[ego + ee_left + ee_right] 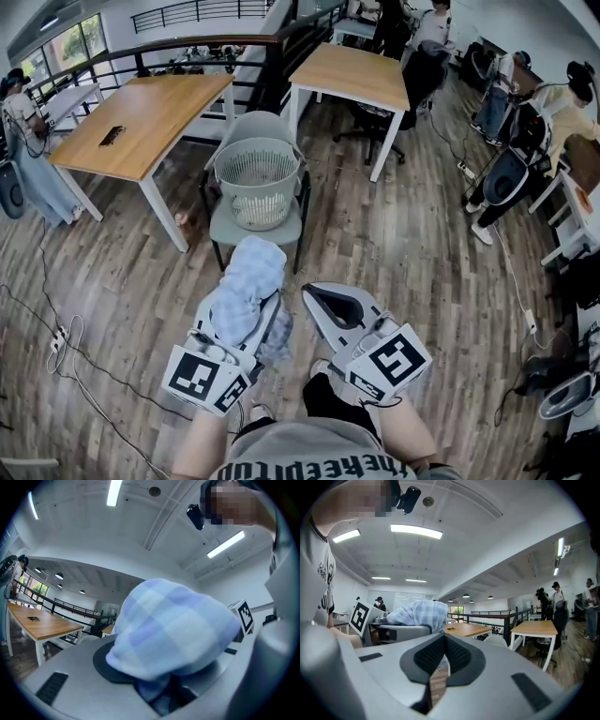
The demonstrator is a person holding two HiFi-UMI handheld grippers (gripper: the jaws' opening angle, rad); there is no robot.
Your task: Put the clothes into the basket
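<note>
A light blue checked cloth [248,267] lies bunched over my left gripper [253,302], which is shut on it; in the left gripper view the cloth [173,630] covers the jaws and a fold is pinched between them. My right gripper [317,298] is held level beside it on the right, shut and empty, its black pads [454,656] meeting at the tip. The cloth [417,612] also shows at the left of the right gripper view. Ahead, a pale latticed basket [257,180] stands on a grey-green chair [223,230]. Both grippers are short of the chair.
A wooden table [141,112] stands at the left and another [352,70] behind the basket, with a black office chair [375,122] under it. People stand at the right and far left. A cable and power strip [56,337] lie on the floor at the left.
</note>
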